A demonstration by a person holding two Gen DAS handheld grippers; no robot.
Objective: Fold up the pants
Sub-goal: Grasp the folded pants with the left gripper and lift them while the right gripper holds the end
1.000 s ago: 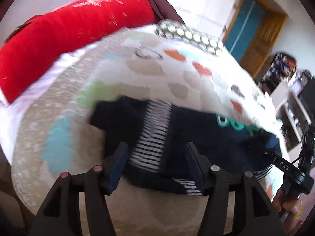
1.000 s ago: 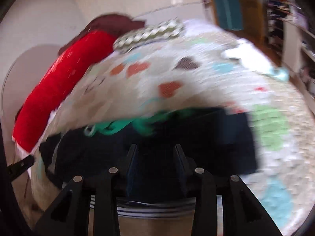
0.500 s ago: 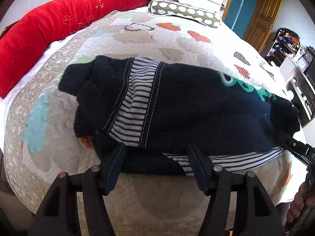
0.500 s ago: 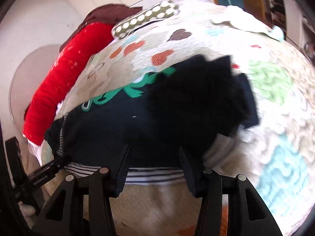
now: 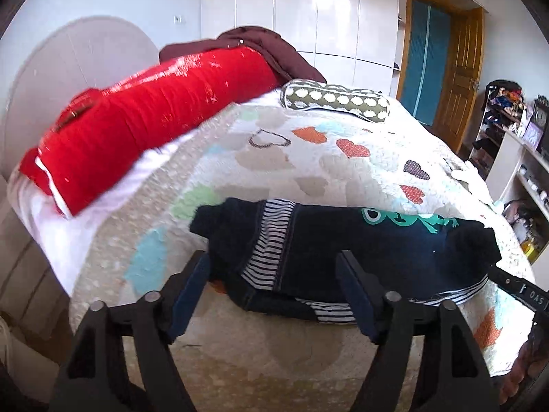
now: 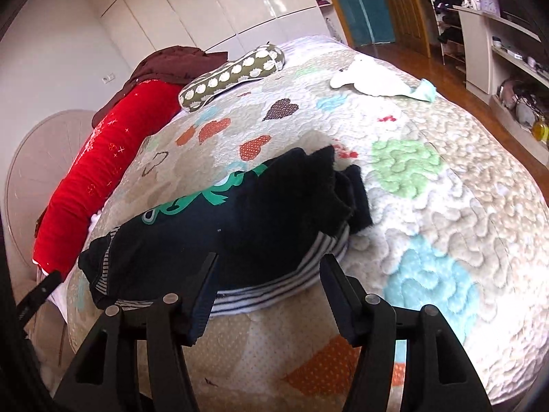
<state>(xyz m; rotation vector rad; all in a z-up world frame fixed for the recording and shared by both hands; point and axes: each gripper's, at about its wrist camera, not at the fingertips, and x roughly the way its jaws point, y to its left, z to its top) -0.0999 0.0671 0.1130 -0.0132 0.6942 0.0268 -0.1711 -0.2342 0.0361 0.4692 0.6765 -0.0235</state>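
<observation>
Dark navy pants (image 5: pixel 346 250) with striped bands and a green print lie folded across the quilted bedspread (image 5: pixel 308 158), near the bed's front edge. My left gripper (image 5: pixel 274 274) hovers in front of their left end, its jaws opening, nothing pinched between them. In the right wrist view the same pants (image 6: pixel 240 219) lie just beyond my right gripper (image 6: pixel 269 276), whose jaws are also opening and stand clear of the striped hem. The right gripper's tip (image 5: pixel 521 292) shows at the left wrist view's right edge.
A long red bolster (image 5: pixel 137 130) and a brown garment (image 5: pixel 267 48) lie along the headboard side. A spotted olive cushion (image 5: pixel 336 101) sits at the far end. A white cloth (image 6: pixel 374 80) lies on the bed's far right. Shelves (image 6: pixel 507 41) and a wooden door (image 5: pixel 459 79) stand beyond.
Both grippers widened and drew back from the pants, which now lie released on the bed. The left view rose and shows more of the room.
</observation>
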